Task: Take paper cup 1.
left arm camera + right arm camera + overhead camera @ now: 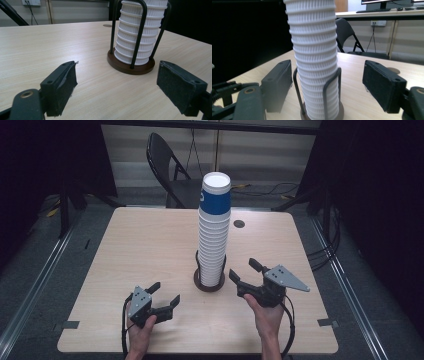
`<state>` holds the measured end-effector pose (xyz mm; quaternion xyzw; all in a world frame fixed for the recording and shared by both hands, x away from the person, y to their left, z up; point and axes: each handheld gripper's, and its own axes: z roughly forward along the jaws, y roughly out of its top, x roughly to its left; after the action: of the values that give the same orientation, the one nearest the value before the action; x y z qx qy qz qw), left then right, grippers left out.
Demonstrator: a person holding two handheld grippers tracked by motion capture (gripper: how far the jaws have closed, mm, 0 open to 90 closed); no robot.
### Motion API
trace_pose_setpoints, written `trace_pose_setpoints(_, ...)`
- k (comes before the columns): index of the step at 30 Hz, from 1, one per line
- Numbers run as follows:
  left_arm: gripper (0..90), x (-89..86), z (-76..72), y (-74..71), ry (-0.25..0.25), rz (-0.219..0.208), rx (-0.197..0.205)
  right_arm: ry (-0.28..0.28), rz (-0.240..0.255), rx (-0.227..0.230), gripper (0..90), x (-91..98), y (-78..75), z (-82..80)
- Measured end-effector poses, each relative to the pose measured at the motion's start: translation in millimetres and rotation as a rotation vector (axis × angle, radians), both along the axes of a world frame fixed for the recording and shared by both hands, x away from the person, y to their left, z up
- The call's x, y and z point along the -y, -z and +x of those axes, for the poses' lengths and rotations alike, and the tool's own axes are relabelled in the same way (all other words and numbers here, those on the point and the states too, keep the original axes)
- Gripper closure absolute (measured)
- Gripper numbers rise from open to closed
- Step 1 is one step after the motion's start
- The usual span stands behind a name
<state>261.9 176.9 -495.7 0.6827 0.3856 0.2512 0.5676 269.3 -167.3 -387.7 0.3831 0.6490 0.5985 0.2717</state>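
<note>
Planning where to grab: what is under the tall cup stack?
The cup stack stands in a wire holder on a round dark base. The bottom cup's underside is hidden by them.

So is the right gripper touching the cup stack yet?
Apart. In the high view, bare table separates the right gripper from the cup stack; its jaws stand open beside the holder's base.

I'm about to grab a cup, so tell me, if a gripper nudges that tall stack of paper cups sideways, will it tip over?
Probably the upper part would lean or spill: the cup stack rises far above the wire holder, which cages only its lowest cups. The brown base looks wide and flat, so the bottom likely stays put. Paper cups seem light and crushable, so squeeze gently.
</note>
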Motion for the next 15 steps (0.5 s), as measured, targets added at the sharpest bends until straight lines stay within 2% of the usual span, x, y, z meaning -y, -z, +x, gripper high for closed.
trace_pose_setpoints(15, 15.7, -0.4, 0.1, -0.1, 0.007, 0.006, 0.003, -0.073, -0.01, 0.069, 21.0, -9.5, -49.4, 10.2)
